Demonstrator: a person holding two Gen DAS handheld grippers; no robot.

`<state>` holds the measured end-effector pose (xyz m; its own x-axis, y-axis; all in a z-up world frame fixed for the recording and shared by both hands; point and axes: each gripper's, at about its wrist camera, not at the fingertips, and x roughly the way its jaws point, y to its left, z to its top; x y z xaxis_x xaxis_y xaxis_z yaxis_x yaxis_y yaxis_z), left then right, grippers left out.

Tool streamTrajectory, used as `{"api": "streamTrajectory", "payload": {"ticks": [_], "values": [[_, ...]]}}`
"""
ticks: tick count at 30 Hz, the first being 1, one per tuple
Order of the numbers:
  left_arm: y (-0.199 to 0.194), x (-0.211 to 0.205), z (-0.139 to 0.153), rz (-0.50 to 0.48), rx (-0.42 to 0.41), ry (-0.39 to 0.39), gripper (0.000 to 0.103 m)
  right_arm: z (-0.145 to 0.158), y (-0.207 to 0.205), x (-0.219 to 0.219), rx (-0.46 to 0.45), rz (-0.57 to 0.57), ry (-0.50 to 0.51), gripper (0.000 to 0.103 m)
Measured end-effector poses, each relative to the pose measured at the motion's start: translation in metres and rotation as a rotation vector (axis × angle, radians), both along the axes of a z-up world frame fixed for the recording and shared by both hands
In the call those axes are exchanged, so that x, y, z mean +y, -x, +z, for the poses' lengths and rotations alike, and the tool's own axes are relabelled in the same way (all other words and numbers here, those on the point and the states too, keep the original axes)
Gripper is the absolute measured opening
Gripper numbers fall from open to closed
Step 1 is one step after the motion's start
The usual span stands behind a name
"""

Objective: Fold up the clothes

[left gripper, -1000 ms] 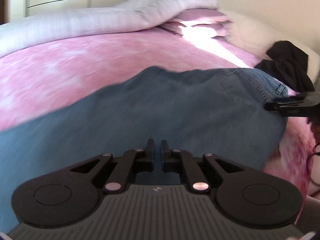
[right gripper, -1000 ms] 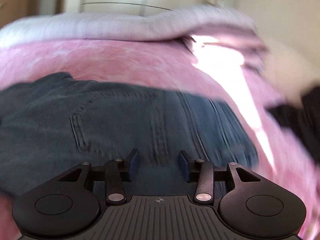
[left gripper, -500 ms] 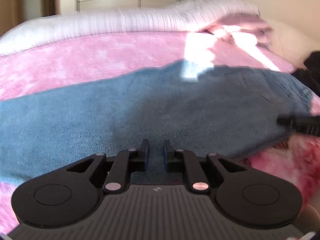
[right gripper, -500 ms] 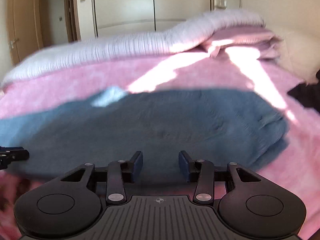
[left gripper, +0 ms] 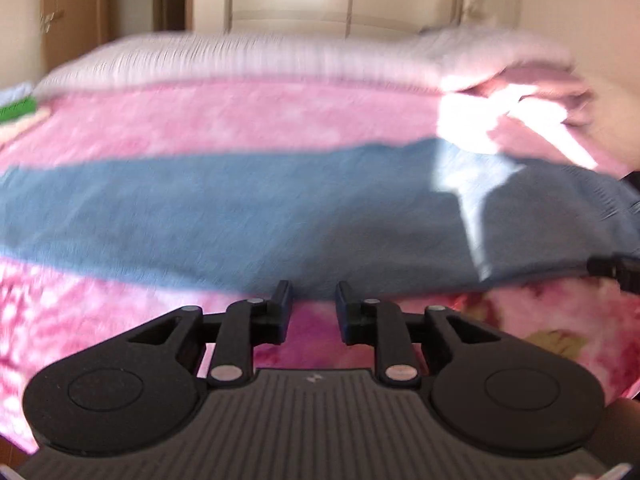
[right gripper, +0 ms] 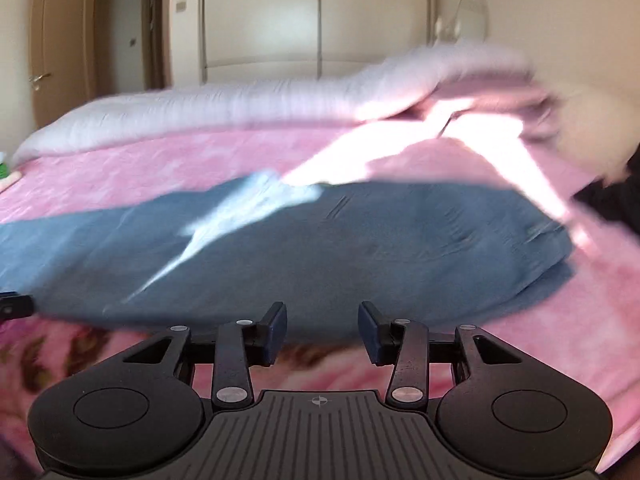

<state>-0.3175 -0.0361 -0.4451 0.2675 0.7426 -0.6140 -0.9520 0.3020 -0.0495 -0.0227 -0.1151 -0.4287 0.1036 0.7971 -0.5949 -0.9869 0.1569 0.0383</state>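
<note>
Left wrist view: my left tongs (left gripper: 311, 300) are opening, empty, at the near edge of the jeans (left gripper: 280, 216) lying flat across the pink blanket (left gripper: 240, 120). My right tongs (right gripper: 322, 322) are opening too, empty. I'd grip 2 corners evenly before folding.

Both cameras ride low at the near edge of the bed (left gripper: 240, 120), each looking forward and slightly down over its own tool; the left tool (left gripper: 310, 300) faces the long leg end of the jeans (left gripper: 240, 216); the right tool (right gripper: 322, 322) faces the waist end of the jeans (right gripper: 360, 256); both share the jeans, white duvet (right gripper: 200, 112), and wardrobe (right gripper: 260, 20) beyond; each glimpses the other's tool at its frame edge.
</note>
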Motion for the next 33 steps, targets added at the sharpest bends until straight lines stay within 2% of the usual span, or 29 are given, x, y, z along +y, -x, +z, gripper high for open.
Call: {"api": "streamTrajectory", "payload": {"ticks": [2, 4, 8, 10, 13, 17, 26, 33], "values": [[0.002, -0.001, 0.000, 0.016, 0.008, 0.021, 0.021, -0.009, 0.006, 0.001, -0.022, 0.002, 0.040, 0.045], [0.004, -0.011, 0.007, 0.030, 0.020, 0.026, 0.022, -0.001, 0.014, -0.006, -0.048, -0.001, 0.057, 0.045], [0.005, -0.033, 0.017, 0.073, 0.037, 0.056, 0.028, 0.016, 0.016, -0.026, 0.071, -0.029, 0.066, 0.045], [0.003, -0.044, 0.020, 0.077, 0.063, 0.062, 0.031, 0.020, 0.021, -0.035, 0.095, -0.030, 0.072, 0.047], [-0.004, -0.058, 0.023, 0.068, 0.116, 0.065, 0.034, 0.022, 0.033, -0.043, 0.045, -0.036, 0.090, 0.048], [-0.010, -0.069, 0.024, 0.058, 0.152, 0.061, 0.038, 0.026, 0.036, -0.048, 0.053, -0.047, 0.082, 0.049], [-0.003, -0.077, 0.034, 0.073, 0.115, 0.060, 0.040, 0.030, 0.042, -0.051, 0.057, -0.048, 0.087, 0.050], [0.007, -0.084, 0.048, 0.088, 0.054, 0.049, 0.043, 0.050, 0.058, -0.058, -0.020, -0.079, 0.081, 0.055]]}}
